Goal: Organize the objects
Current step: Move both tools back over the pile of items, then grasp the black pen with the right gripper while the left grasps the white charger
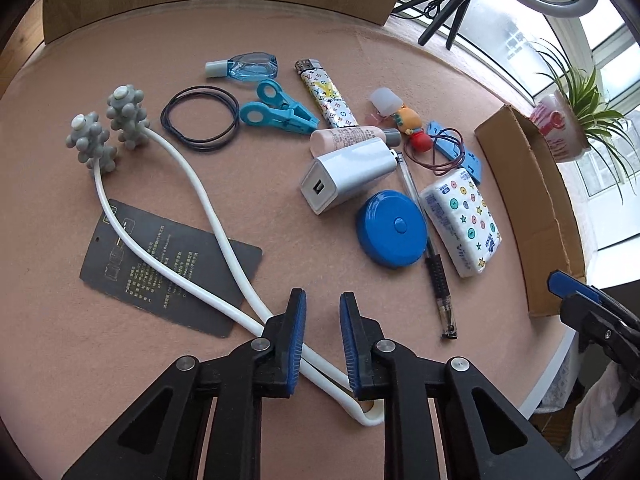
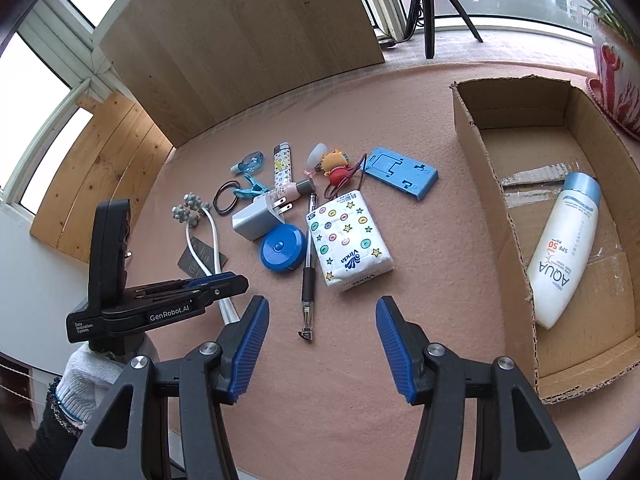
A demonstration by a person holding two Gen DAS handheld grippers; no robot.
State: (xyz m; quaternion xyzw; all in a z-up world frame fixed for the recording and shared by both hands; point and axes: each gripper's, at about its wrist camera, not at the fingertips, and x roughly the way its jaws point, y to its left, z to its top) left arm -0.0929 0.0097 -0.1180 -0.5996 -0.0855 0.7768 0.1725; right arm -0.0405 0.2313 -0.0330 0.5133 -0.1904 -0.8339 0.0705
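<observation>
The left gripper has its blue-padded fingers drawn close around the white handle of the massager, the tube running between them; whether the pads actually press it I cannot tell, since a gap shows on either side. The right gripper has its fingers standing well apart with nothing between them, over bare pink table cover.

The massager's two grey knobbed heads lie far from the gripper, its white loop crossing a black printed card. Beyond sits the clutter: a white USB charger, a round blue tape measure just beside it, a gel pen partly under the tape measure, and a tissue pack patterned with dots and stars. Farther back are black hair ties, blue clothes pegs, a patterned lighter and a small blue bottle.

To the right an open cardboard box holds a white sunscreen bottle lying on its side.
</observation>
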